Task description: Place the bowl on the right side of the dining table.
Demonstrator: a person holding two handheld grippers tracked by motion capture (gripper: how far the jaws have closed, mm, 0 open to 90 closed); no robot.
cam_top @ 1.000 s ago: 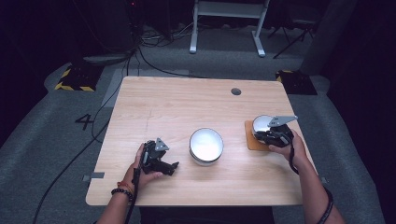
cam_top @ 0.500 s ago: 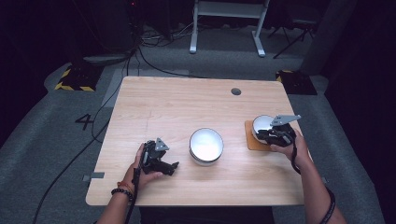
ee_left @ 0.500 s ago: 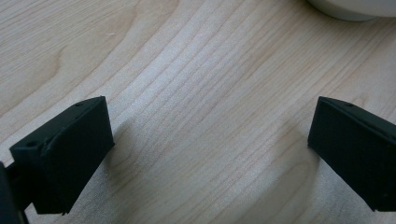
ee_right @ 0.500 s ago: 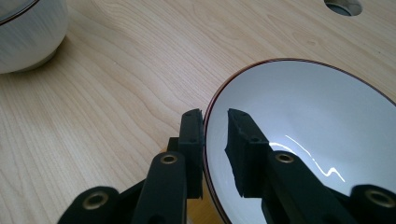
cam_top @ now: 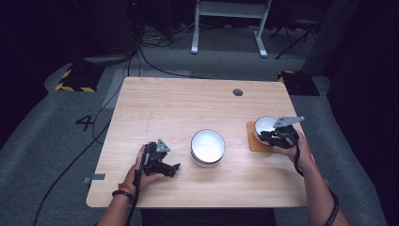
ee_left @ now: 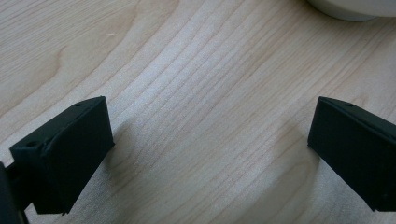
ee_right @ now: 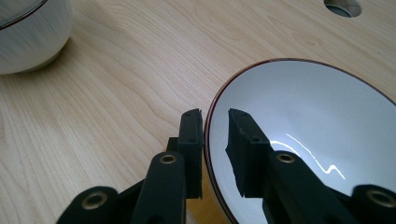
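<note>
From the high view I see a large white bowl (cam_top: 207, 146) mid-table between my grippers; the small bowl (cam_top: 263, 126) sits on a brown coaster (cam_top: 253, 142) at the right. My left gripper (ee_left: 205, 154) hangs with jaws spread wide over bare table (ee_left: 187, 93). My right gripper (ee_right: 215, 140) pinches the small bowl's red-edged rim; its inside is glossy white.

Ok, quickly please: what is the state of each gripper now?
Left gripper: open, holding nothing, over the table.
Right gripper: closed on the rim of the white bowl.
</note>
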